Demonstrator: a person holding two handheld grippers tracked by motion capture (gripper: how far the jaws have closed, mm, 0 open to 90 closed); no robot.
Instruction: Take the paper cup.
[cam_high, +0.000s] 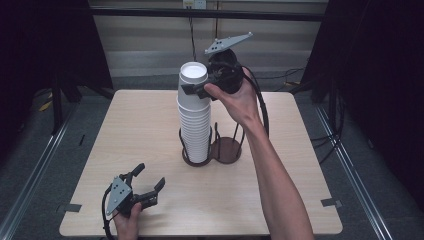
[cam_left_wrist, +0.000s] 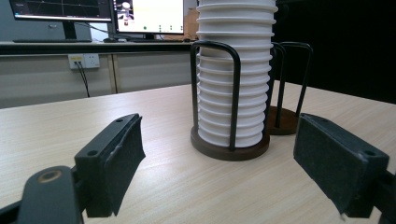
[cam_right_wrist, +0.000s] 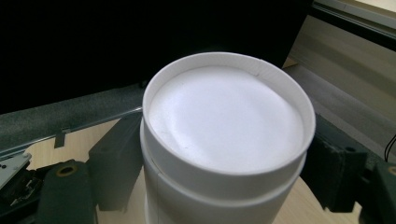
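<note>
Right gripper clamps the top cup of the stack; left gripper rests open and empty on the table.

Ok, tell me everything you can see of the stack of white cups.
The stack of white cups is a tall column of upside-down cups nested together, looking like paper or foam, their rims forming ridges down the side. It stands upright in the left ring of a dark wire holder near the table's middle. The right gripper has its jaws on either side of the top cup; I can't tell whether they press on it.
</note>
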